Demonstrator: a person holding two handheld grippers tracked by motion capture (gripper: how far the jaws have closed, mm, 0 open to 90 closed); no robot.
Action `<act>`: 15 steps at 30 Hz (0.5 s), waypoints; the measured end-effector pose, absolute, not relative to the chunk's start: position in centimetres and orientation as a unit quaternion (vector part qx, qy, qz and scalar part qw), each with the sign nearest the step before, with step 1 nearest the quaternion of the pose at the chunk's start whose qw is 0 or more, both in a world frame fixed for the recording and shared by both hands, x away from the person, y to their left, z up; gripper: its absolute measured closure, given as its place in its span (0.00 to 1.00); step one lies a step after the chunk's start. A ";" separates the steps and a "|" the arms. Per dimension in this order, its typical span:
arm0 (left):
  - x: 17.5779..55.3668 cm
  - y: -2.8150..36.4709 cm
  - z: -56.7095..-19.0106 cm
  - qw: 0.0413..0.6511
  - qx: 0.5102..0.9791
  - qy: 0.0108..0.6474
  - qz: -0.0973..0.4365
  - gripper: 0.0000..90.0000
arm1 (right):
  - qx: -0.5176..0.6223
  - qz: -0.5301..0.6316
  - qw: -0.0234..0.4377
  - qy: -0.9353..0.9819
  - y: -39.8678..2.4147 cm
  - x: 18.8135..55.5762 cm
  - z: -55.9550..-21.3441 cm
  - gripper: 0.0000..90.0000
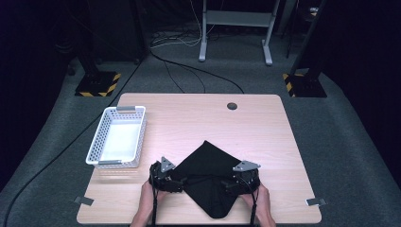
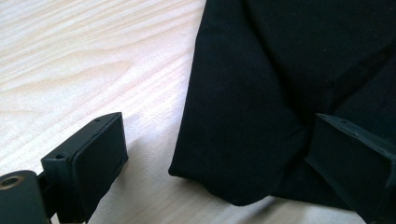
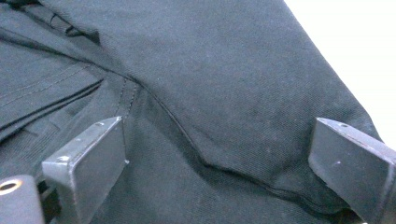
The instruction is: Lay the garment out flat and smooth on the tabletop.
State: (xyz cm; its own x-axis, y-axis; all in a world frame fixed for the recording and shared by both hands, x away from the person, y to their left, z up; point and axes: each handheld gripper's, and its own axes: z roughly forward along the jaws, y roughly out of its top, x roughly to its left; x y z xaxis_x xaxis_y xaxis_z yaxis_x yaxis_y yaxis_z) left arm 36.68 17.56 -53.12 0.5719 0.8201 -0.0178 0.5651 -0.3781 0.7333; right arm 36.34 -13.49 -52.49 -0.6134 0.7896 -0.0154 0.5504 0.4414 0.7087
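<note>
A black folded cloth (image 1: 208,175) lies on the wooden table (image 1: 198,118), near its front edge, turned like a diamond. My left gripper (image 1: 171,182) is at the cloth's left corner, open. In the left gripper view a rounded fold of the cloth (image 2: 261,102) lies between the jaws, with the left jaw over bare wood. My right gripper (image 1: 232,183) stands open over the cloth's right side. In the right gripper view seams and layered folds of the cloth (image 3: 196,93) lie between both jaws. A hand holds each gripper from below.
A white perforated basket (image 1: 118,137) stands at the table's left, with nothing in it. A round cable hole (image 1: 231,106) sits near the far edge. Tape marks (image 1: 84,201) sit at the front corners. Beyond the table are stand feet and cables on grey carpet.
</note>
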 end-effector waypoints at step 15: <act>36.4 17.4 -53.1 0.359 0.808 0.431 0.178 0.06 | 0.356 0.349 0.176 0.849 -9.1 37.0 -48.9 0.12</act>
